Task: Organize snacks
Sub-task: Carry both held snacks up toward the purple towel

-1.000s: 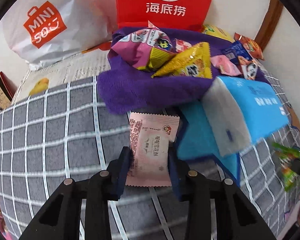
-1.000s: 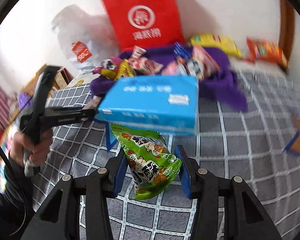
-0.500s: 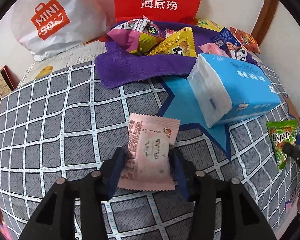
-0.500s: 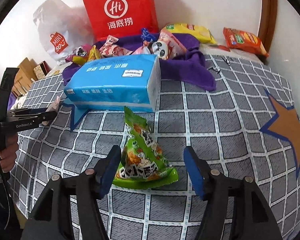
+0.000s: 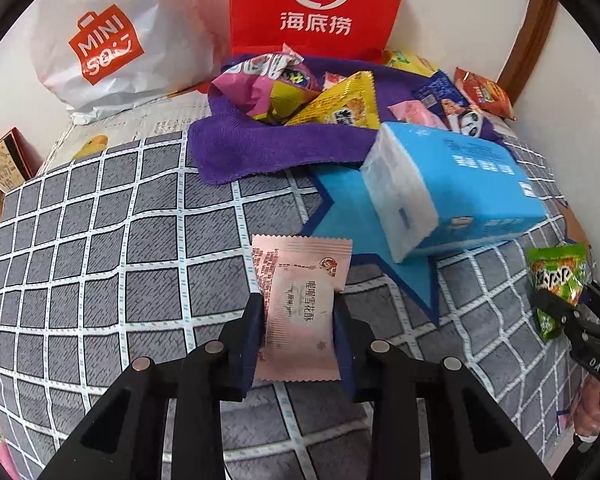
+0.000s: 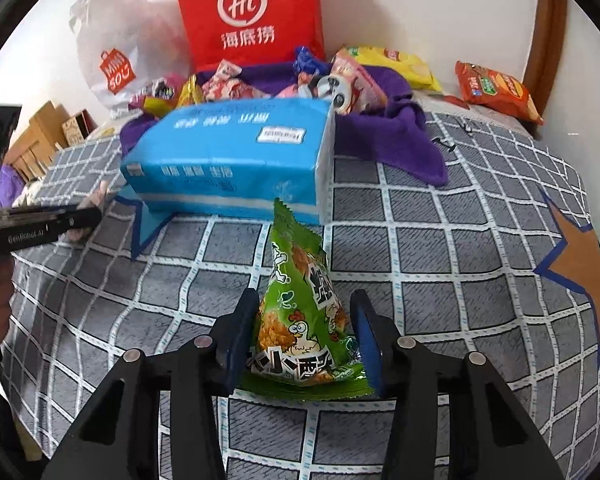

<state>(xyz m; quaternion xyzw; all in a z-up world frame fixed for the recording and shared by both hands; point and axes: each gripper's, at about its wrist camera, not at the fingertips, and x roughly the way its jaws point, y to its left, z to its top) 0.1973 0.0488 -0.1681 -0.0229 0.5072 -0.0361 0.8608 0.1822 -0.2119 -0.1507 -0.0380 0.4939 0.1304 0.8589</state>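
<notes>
My left gripper (image 5: 298,308) is shut on a pink snack packet (image 5: 300,308), held just above the checked grey cloth. My right gripper (image 6: 306,312) stands open around a green chicken-print snack bag (image 6: 304,320) that lies on the cloth; the right pad stands off the bag. That green bag also shows at the right edge of the left wrist view (image 5: 556,280). A heap of snack packets (image 5: 332,96) lies on a purple towel (image 5: 260,152) at the back.
A blue tissue pack (image 5: 452,188) lies between towel and grippers, on a blue star patch (image 5: 340,208). A red Hi bag (image 5: 316,4) and a white Miniso bag (image 5: 112,40) stand against the wall. Orange chip bag (image 6: 496,88) at the back right.
Both grippers have pulled back from the tissue pack. The right gripper let go of the green bag, which now lies on the cloth between its jaws. The left still holds the pink packet.
</notes>
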